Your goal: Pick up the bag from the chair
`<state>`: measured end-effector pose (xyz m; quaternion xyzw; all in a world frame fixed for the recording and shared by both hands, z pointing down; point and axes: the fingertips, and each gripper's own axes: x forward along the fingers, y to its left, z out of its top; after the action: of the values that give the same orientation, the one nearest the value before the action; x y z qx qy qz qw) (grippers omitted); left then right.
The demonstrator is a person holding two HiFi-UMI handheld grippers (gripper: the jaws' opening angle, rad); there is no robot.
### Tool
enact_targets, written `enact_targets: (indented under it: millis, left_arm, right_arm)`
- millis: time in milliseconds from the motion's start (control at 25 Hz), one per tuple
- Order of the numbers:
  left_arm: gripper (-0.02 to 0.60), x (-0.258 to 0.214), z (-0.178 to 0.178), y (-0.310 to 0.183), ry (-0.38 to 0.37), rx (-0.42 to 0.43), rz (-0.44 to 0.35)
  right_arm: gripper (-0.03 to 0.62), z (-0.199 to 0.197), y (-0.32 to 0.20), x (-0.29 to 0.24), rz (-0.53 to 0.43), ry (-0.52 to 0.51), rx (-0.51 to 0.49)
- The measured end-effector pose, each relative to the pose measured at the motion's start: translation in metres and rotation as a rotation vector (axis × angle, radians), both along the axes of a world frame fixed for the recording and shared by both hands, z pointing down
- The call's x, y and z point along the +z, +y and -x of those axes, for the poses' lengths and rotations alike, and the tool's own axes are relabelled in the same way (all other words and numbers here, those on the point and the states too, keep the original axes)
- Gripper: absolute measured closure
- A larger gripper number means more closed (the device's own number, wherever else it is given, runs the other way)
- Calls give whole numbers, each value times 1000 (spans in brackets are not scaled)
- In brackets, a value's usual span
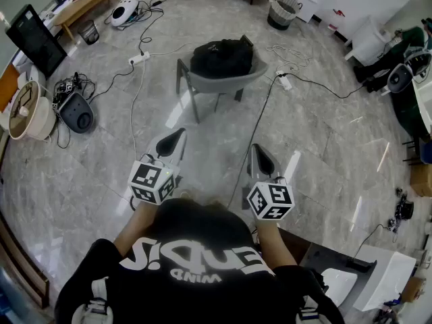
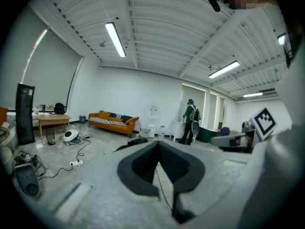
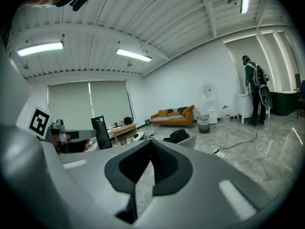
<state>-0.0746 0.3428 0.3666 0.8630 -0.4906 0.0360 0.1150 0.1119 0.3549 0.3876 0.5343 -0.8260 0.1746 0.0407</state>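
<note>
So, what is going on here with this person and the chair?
A person stands on the grey floor and holds the left tongs and the right tongs out in front. Both tongs are shut and hold nothing. Ahead, well apart from them, a black bag lies on the seat of a grey chair. Neither tongs touches the bag, so the pick-up has not yet begun.

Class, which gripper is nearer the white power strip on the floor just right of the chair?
Right. In the head view the right gripper is below and slightly left of the power strip; the left gripper is farther, well to its lower left.
</note>
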Motion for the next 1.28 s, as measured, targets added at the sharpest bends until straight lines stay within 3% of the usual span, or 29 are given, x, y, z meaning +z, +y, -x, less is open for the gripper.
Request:
enact_targets:
  millis: [680,840,1280]
  left_arm:
    - [580,27,55,-28,13,52,23]
    - [580,28,62,-38,50,71,42]
    - [580,35,57,-108,47,84,30]
  right_arm:
    - [594,40,-14,9,8,-61,96]
    - [594,39,-16,7,11,-58,135]
    - [594,45,-88,26,17,-72,114]
